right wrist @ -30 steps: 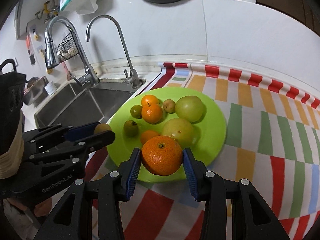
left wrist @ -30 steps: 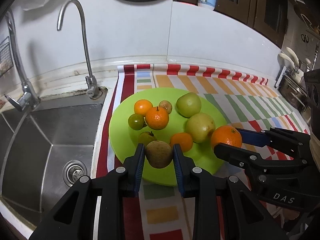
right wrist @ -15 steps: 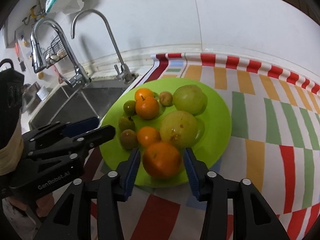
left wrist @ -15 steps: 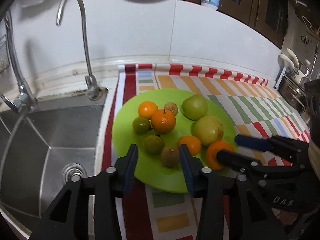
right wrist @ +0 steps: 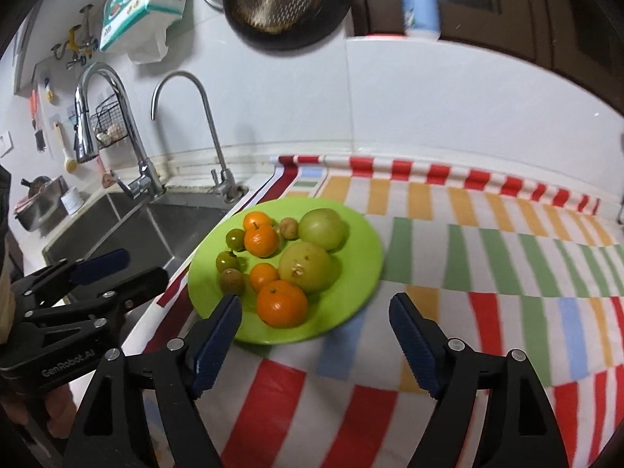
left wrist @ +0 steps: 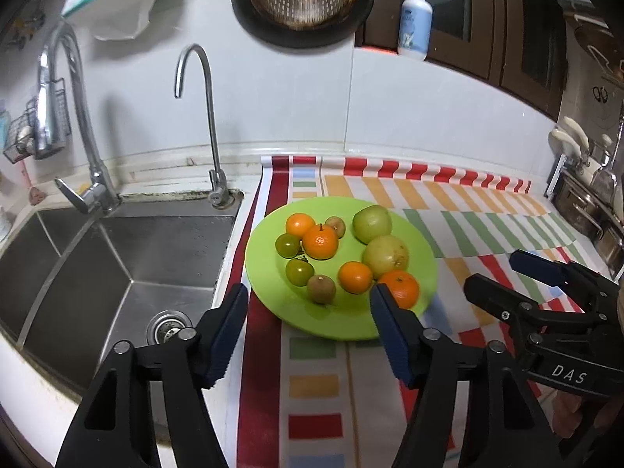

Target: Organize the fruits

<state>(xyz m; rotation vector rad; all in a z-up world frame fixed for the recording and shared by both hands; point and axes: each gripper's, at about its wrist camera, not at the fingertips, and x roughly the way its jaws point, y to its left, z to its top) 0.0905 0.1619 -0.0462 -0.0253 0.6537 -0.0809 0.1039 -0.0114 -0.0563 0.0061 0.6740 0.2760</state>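
Fruit now lies gathered on the green plate (left wrist: 269,284), which sits on the striped cloth (right wrist: 487,257) just beside the sink (left wrist: 117,257). The left gripper (left wrist: 308,331) has just been opening and its jaws stand apart with nothing between them; the small brown fruit (left wrist: 321,289) rests on the plate at about seven o'clock, beyond the pads and not touched by them. The right gripper (right wrist: 315,337) has likewise just been opening and is empty; the large orange (right wrist: 281,303) lies near the plate's six o'clock edge in the right wrist view, clear of both pads. Around them the plate carries two pale green apples (right wrist: 323,228) toward one and three o'clock, smaller oranges (left wrist: 320,241) near the centre and eleven o'clock, and two small green fruits (left wrist: 299,271) toward nine o'clock. The step in hand looks like the release and pull-away after a placement: both tongs are off their fruit and drawn back from the rim. No loose fruit shows on the cloth or in the sink in either view, so the gathering may well be finished. If more remains outside the frames, the next move calls for turning each gripper toward it with the jaws kept wide, and for care that a retreating pad does not nudge the orange near the rim, which could roll off.
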